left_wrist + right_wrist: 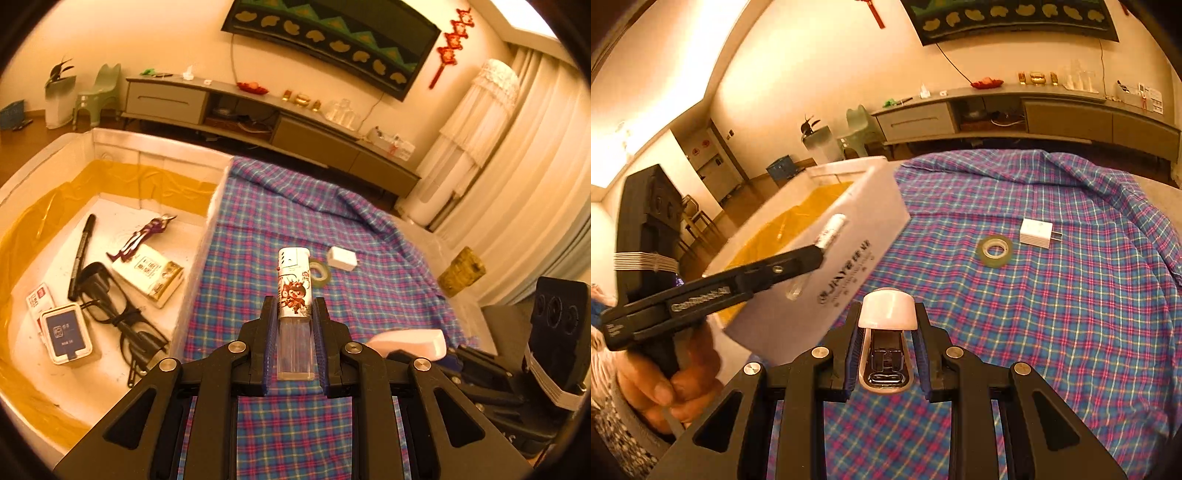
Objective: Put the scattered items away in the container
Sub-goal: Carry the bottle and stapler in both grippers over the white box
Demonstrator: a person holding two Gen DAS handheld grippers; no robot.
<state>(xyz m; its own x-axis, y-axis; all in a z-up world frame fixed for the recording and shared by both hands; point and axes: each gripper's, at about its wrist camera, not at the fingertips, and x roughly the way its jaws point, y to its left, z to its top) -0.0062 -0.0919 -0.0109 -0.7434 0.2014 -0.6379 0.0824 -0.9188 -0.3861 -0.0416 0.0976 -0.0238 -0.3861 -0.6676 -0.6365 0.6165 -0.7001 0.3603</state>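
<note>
My left gripper (pixel 294 306) is shut on a lighter (pixel 294 288) with a cartoon print, held above the plaid cloth just right of the white foam box (pixel 207 236). It also shows in the right wrist view (pixel 827 240), with the lighter (pixel 833 229) level with the box's rim. My right gripper (pixel 887 314) is shut on a pink-white stapler (pixel 887 332), also seen in the left wrist view (pixel 410 341). A tape roll (pixel 994 251) and a white charger plug (pixel 1038 232) lie on the cloth. The box holds a pen (pixel 81 254), glasses (pixel 118 314), a toy figure (pixel 142 236) and small packs.
The plaid cloth (pixel 1052 314) covers the table and is rumpled at the far edge. The box is lined with yellow film (pixel 33 221). A low TV cabinet (pixel 258 118) stands along the far wall beyond the table. A brown block (pixel 461 271) sits off the cloth at right.
</note>
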